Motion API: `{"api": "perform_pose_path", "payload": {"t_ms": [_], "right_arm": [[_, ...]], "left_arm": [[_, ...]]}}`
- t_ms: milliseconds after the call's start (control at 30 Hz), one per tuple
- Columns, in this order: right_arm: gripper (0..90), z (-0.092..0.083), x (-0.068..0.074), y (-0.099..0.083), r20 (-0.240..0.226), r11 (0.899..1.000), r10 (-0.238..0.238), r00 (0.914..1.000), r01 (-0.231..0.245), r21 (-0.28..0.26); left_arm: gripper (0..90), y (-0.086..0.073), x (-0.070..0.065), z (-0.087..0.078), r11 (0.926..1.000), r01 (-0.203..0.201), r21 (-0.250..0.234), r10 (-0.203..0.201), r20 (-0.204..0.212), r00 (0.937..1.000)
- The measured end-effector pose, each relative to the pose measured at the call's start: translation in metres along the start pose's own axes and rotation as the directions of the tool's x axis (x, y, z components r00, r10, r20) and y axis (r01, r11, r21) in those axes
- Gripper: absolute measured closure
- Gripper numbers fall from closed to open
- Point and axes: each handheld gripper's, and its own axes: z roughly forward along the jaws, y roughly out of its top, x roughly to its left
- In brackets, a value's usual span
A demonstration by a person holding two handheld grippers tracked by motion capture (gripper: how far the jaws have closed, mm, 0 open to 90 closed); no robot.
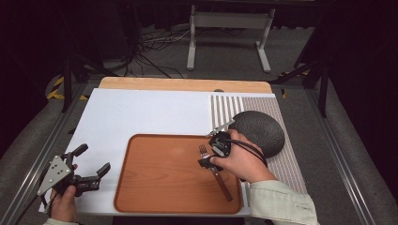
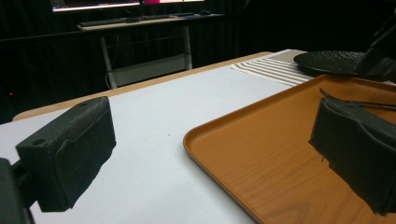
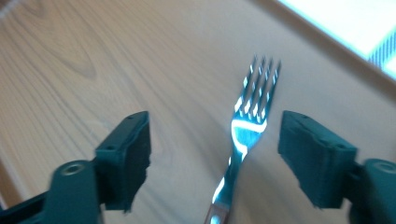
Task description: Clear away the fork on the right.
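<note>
A fork lies flat on the right part of an orange-brown tray, tines pointing away from the person. The right gripper hovers over its neck, jaws spread and touching nothing (apparently a release). The left gripper rests apart, also spread, empty.

The right gripper hovers with jaws apart; a steel fork lies between them, untouched. It rests on the wooden tray.
</note>
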Motion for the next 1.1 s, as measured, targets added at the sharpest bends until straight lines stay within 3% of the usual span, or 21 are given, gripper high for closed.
{"api": "perform_pose_path", "payload": {"t_ms": [133,233,333,400,467,500,633,733,933,1100], "right_arm": [[23.0,0.002,-0.001,0.002,0.004,0.992,-0.100,0.9950,0.100,-0.073],[24.5,0.003,-0.003,0.004,-0.015,0.986,-0.130,0.9915,0.127,-0.110],[30.7,0.011,-0.006,0.006,-0.093,0.968,-0.197,0.9760,0.178,-0.179],[32.6,0.013,-0.007,0.005,-0.092,0.964,-0.211,0.9731,0.191,-0.186],[37.9,0.018,-0.008,0.005,-0.080,0.951,-0.255,0.9635,0.235,-0.200],[42.8,0.022,-0.009,0.005,-0.077,0.943,-0.286,0.9551,0.266,-0.201],[54.1,0.029,-0.010,0.005,-0.094,0.937,-0.309,0.9463,0.286,-0.201],[69.0,0.034,-0.013,0.004,-0.078,0.923,-0.354,0.9319,0.335,-0.187],[89.2,0.043,-0.015,0.004,-0.073,0.916,-0.387,0.9193,0.374,-0.144],[90.0,0.046,-0.016,0.003,-0.053,0.913,-0.399,0.9153,0.392,-0.113]], "left_arm": [[0.9,0.000,0.000,0.000,1.0000,-0.002,0.000,0.002,0.000,1.0000],[0.9,0.000,0.000,0.000,1.0000,0.000,-0.001,0.000,0.001,1.0000],[0.9,0.000,0.000,0.000,1.0000,-0.001,-0.001,0.001,0.001,1.0000],[0.9,0.000,0.000,0.000,1.0000,-0.003,-0.001,0.003,0.002,1.0000],[0.9,0.000,0.000,0.000,1.0000,-0.004,-0.001,0.004,0.000,1.0000],[0.9,0.000,0.000,0.000,1.0000,-0.003,0.000,0.003,0.000,1.0000],[0.9,0.000,0.000,0.000,1.0000,-0.002,-0.001,0.002,-0.001,1.0000],[0.9,0.000,0.000,0.000,1.0000,-0.003,-0.002,0.003,0.000,1.0000],[0.9,0.000,0.000,0.000,1.0000,-0.003,-0.001,0.003,-0.001,1.0000],[0.9,0.000,0.000,0.000,1.0000,-0.001,-0.001,0.001,0.000,1.0000]]}}
